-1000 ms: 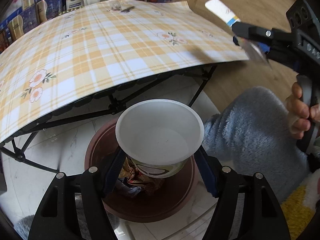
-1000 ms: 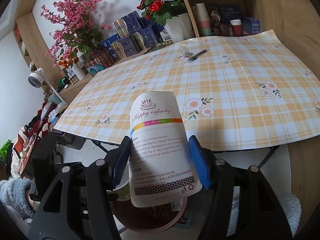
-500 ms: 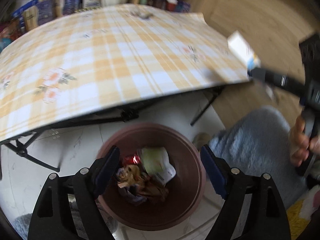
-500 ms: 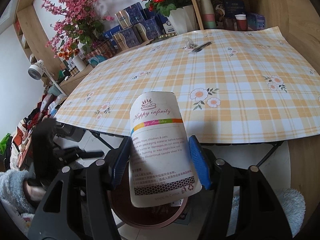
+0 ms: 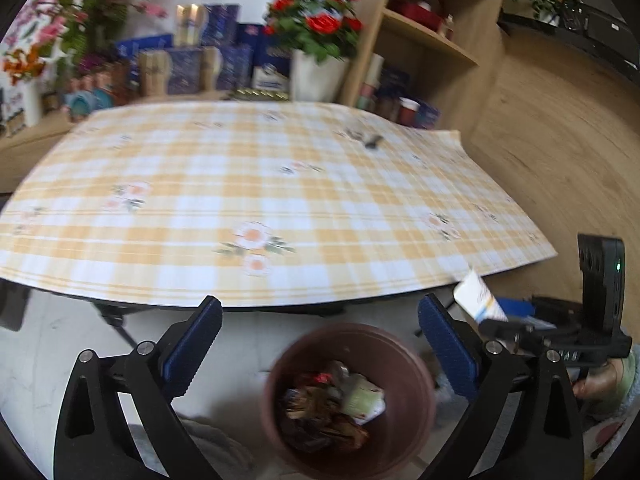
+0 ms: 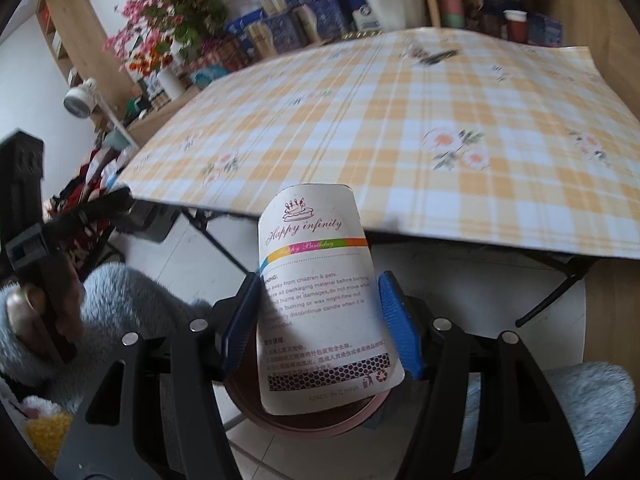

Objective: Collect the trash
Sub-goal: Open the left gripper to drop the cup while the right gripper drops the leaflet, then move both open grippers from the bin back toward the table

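Plaid cloth covers the bench (image 5: 280,200), which is nearly bare; one small dark item (image 5: 372,141) lies at its far right, too blurred to name.

Left tongs (image 5: 320,344): released, blue pads spread wide with nothing between them, jaws just opened further. They hang above the bin (image 5: 416,372), which stands on the floor just off the bench's near edge. Bin holds crumpled wrappers and a pale green cup (image 5: 362,398), lying on its side among them. Likely reading: these tongs are done here, free for the next pickup.

Right tongs (image 6: 320,320): clenched on a white card (image 6: 324,300) with printed candle warnings, gripped by its side edges, print facing the camera. Card stands upright, directly over the bin's rim (image 6: 304,426). Edge grip keeps it flat and should let it fall straight once the pads part.

Judgement: card drop is next; dark item on bench remains.
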`<action>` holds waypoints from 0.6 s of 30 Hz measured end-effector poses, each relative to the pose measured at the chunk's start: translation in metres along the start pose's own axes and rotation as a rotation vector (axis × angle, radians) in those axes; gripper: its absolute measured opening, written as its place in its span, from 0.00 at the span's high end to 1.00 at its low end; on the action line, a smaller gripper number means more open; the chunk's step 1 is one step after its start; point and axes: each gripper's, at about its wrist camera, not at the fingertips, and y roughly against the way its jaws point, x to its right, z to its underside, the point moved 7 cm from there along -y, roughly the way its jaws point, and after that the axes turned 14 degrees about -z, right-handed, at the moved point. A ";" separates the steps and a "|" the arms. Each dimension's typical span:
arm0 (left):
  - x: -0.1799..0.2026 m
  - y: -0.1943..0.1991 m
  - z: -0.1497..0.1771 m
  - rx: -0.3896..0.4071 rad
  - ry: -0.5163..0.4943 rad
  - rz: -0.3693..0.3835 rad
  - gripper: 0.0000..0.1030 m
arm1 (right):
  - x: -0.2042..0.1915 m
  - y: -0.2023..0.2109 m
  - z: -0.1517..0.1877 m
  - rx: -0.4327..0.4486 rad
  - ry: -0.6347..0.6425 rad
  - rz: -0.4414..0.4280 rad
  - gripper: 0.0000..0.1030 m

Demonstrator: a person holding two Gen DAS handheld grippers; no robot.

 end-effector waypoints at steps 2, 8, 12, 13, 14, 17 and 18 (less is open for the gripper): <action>-0.010 0.005 0.002 0.029 -0.010 -0.036 0.06 | -0.003 -0.012 0.006 -0.030 -0.018 -0.023 0.40; -0.028 0.009 0.012 0.065 0.007 -0.105 0.06 | -0.011 -0.039 0.016 -0.095 0.015 -0.021 0.40; -0.027 0.004 0.015 0.059 -0.009 -0.137 0.06 | -0.015 -0.052 0.027 -0.112 0.016 -0.033 0.38; -0.024 0.003 0.016 0.053 -0.020 -0.138 0.06 | -0.015 -0.055 0.029 -0.119 0.016 -0.033 0.37; -0.022 0.001 0.017 0.047 -0.031 -0.136 0.06 | -0.016 -0.059 0.033 -0.131 0.023 -0.029 0.37; -0.020 0.000 0.018 0.045 -0.040 -0.131 0.06 | -0.021 -0.065 0.036 -0.141 0.043 -0.034 0.33; -0.021 -0.001 0.018 0.042 -0.038 -0.131 0.06 | -0.023 -0.066 0.036 -0.139 0.045 -0.042 0.30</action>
